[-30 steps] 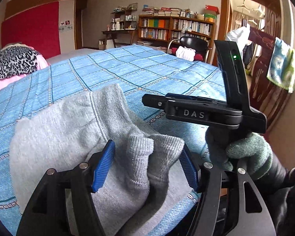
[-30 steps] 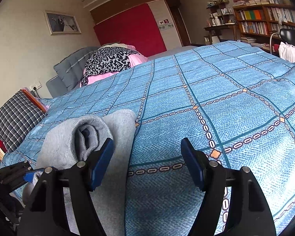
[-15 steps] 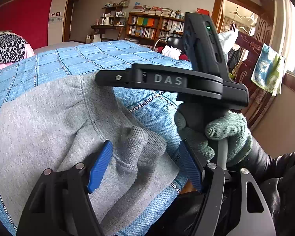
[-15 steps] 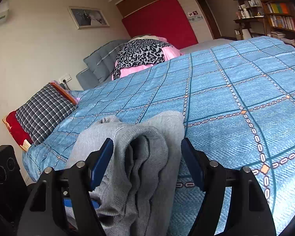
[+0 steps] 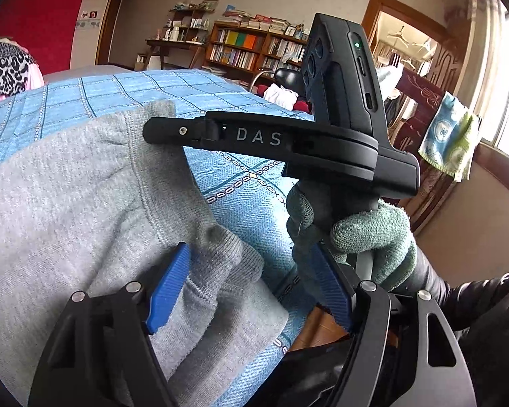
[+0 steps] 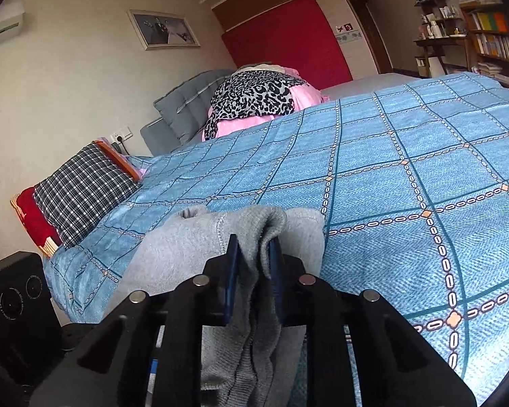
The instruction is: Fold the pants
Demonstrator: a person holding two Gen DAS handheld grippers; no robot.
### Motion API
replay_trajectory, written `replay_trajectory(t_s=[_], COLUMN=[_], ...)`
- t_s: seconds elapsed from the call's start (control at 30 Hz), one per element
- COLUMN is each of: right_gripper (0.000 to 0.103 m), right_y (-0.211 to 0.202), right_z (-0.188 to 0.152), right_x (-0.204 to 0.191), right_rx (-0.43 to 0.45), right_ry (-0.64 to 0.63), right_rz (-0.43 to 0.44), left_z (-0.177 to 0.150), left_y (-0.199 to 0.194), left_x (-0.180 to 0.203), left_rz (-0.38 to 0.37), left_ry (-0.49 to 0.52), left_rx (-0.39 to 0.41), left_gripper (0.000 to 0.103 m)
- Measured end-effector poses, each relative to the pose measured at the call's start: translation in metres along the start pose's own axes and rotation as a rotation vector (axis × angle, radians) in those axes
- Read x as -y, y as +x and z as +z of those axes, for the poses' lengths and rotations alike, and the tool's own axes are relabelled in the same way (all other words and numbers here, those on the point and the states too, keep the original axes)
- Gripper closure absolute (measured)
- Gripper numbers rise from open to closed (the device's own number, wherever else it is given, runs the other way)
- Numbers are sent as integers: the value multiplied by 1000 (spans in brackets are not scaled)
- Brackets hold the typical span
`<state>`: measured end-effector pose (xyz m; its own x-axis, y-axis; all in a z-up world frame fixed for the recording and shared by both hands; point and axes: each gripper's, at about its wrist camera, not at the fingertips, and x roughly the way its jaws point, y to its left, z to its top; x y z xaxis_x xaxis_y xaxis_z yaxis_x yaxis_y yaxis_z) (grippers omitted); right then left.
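Grey sweatpants (image 5: 68,203) lie bunched near the front edge of a bed with a blue checked bedspread (image 5: 247,183). My left gripper (image 5: 247,288) hovers low over a ribbed end of the pants. Its jaws are opening, with cloth lying loose between the blue pads (image 5: 168,288). My right gripper (image 6: 254,264) has its jaws closing, and the pads pinch a raised fold of the grey pants (image 6: 186,244). From the left wrist view the right gripper (image 5: 159,132) shows side-on, held by a green-gloved hand (image 5: 373,234), its tip over the pants.
A leopard-print and pink bedding pile (image 6: 254,101) sits at the head of the bed, with a plaid cushion (image 6: 81,190) to the left. A black speaker (image 6: 13,302) stands by the bed's corner. Bookshelves (image 5: 247,51) and a hanging towel (image 5: 448,142) line the far side.
The right gripper swung left over the pants and its jaws closed on a fold of grey cloth. The left gripper's jaws widened slightly and its view turned nearer to the pants.
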<state>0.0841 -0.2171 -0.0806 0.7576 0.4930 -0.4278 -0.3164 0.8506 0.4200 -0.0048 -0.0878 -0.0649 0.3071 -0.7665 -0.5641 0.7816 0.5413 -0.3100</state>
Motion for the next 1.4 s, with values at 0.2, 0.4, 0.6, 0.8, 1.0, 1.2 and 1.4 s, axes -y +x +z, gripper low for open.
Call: replay_trajectory(t_s=[0.2,0.4,0.6,0.8,1.0,1.2,1.4], right_gripper=[85,74,63,62,62,57,55], right_y=[19,14,-5,-23,-16,-9,-16], right_z=[-19,-23,-23,-30,-54,-88,-104], right_x=[29,22,-6,-43,-72,-72,-65], right_rx=[-47,-40,24,77,1,-68,-78], right_ry=[67,23,-83,-194,-309,-378,-389], right_rz=[-21,-62,-171,-196,-131,-172,-173], left_z=[-9,-11,-10,-5,5,27,40], left_y=[12,-7,-58,-113,-131,-108,-76], left_x=[-9,-19,-29,-50,-94,-139,-175], left_rz=[-33,-68,-14,133,261,261,268], left_ry=[-18,-82,-113,-131,-199,-298,-406], left_rx=[7,12,97,212,241,137,39], left_gripper=[29,29,28,28,28,28,30])
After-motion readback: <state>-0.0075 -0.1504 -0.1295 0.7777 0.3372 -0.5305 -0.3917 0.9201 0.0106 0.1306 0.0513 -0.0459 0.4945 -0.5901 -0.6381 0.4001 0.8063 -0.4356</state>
